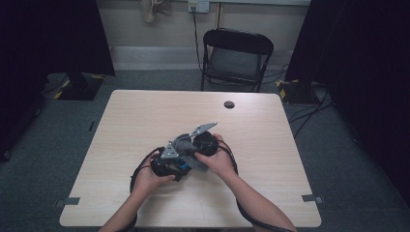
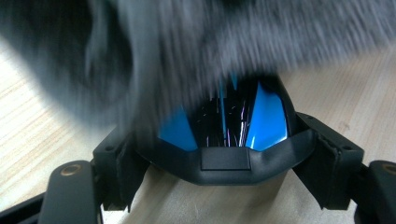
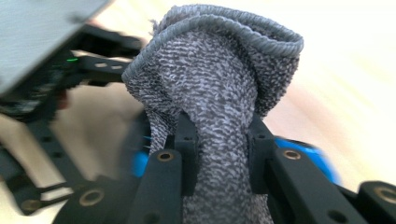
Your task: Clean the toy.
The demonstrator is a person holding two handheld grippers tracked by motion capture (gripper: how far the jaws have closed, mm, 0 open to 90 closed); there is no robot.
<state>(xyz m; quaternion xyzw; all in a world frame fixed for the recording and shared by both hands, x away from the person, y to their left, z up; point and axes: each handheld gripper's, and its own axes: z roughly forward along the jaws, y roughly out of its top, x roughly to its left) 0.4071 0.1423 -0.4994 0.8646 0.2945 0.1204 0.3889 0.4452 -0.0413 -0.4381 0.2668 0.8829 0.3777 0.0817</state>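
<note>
A pair of sports glasses with blue mirrored lenses [image 2: 266,116] and a black frame is gripped across its width between the pads of the left hand-held gripper [image 2: 224,172], just above the table [image 1: 145,116], a little toward 6 o'clock from the table's centre. It appears to be held steady this way so that the lenses face the cloth. A grey knitted cloth [image 3: 219,93] is pinched as a bunched fold in the tightly closed right hand-held gripper [image 3: 219,154], probably so that a soft pad is formed for wiping the lenses.

In the left gripper view the cloth is seen as a blurred grey mass draped over the glasses from 12 o'clock, with scratch-like glints on the dark middle of the lens; the grip on the frame is shown clearly there. In the right gripper view the cloth's weave and hemmed edge are sharp, and a blue lens shows at 4 o'clock behind the jaws. From the high view both hands are seen close together, and a folding chair [image 1: 237,58] stands beyond the table at 12 o'clock.
</note>
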